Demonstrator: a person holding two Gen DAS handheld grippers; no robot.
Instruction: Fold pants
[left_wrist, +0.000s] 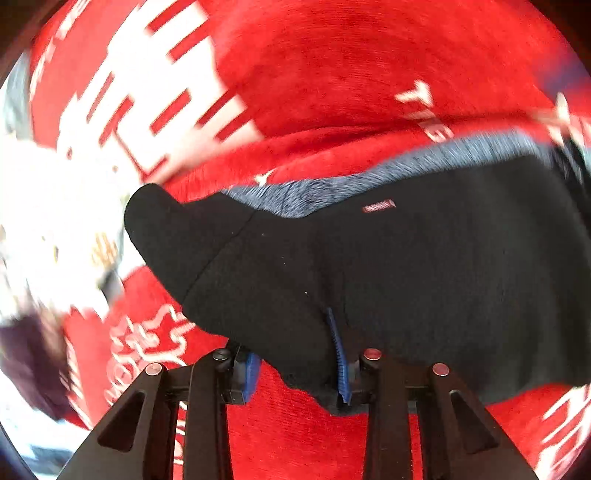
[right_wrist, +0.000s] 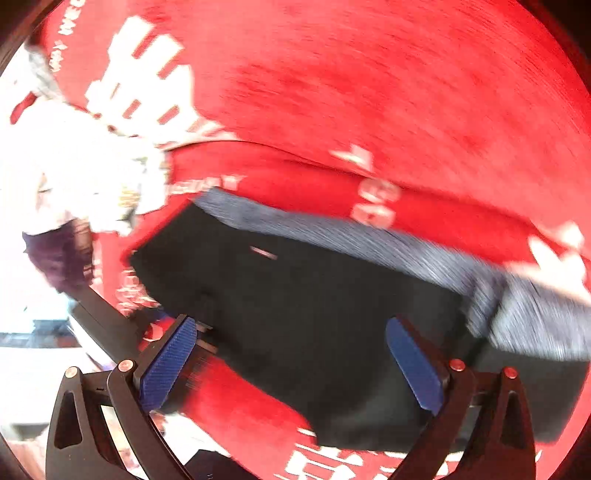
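Note:
Black pants with a grey-blue ribbed waistband lie on a red cloth with white print. My left gripper has its blue pads apart; black fabric drapes over the right pad and lies between the pads. In the right wrist view the pants lie bunched with the waistband at the far side. My right gripper is open, its blue pads wide apart just above the pants' near edge, holding nothing.
The red printed cloth covers the whole work surface. A bright white area with blurred objects lies beyond the cloth's left edge. Both views are motion-blurred.

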